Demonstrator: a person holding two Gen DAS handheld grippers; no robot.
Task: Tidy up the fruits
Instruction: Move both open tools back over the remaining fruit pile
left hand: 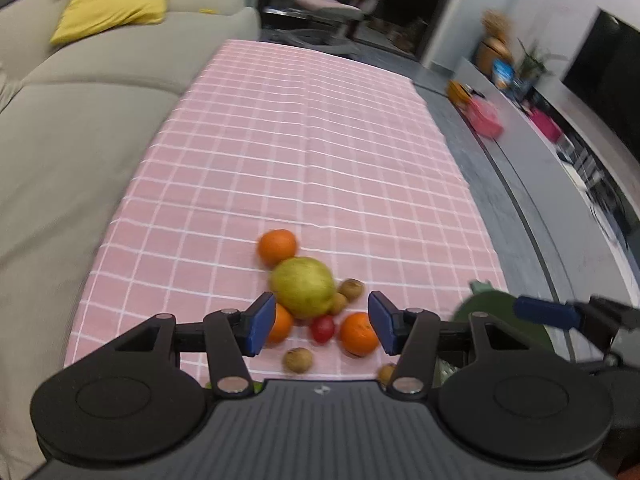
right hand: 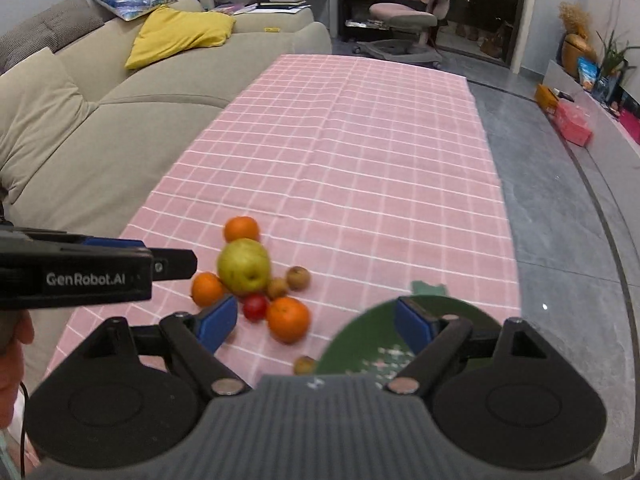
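A heap of fruit lies on the pink checked cloth (left hand: pixel 320 140): a large yellow-green apple (left hand: pixel 303 287) (right hand: pixel 244 266), three oranges (left hand: pixel 277 247) (right hand: pixel 288 319), a small red fruit (left hand: pixel 322 329) (right hand: pixel 255 306) and several small brown fruits (left hand: pixel 298 360) (right hand: pixel 298 277). My left gripper (left hand: pixel 322 328) hangs open above the near side of the heap, gripping nothing. A dark green plate (right hand: pixel 372 332) (left hand: pixel 500 312) sits at the cloth's near right corner. My right gripper (right hand: pixel 316 324) stands open and empty over the gap between heap and plate. Its blue fingertip (left hand: pixel 546 314) shows above the plate.
A beige sofa (right hand: pixel 100 132) with a yellow cushion (right hand: pixel 180 34) runs along the table's left side. Grey floor (right hand: pixel 560 240) lies to the right, with boxes and plants by the wall. An office chair (right hand: pixel 404 20) stands beyond the far end. A hand (right hand: pixel 12 344) holds the left gripper (right hand: pixel 176 266).
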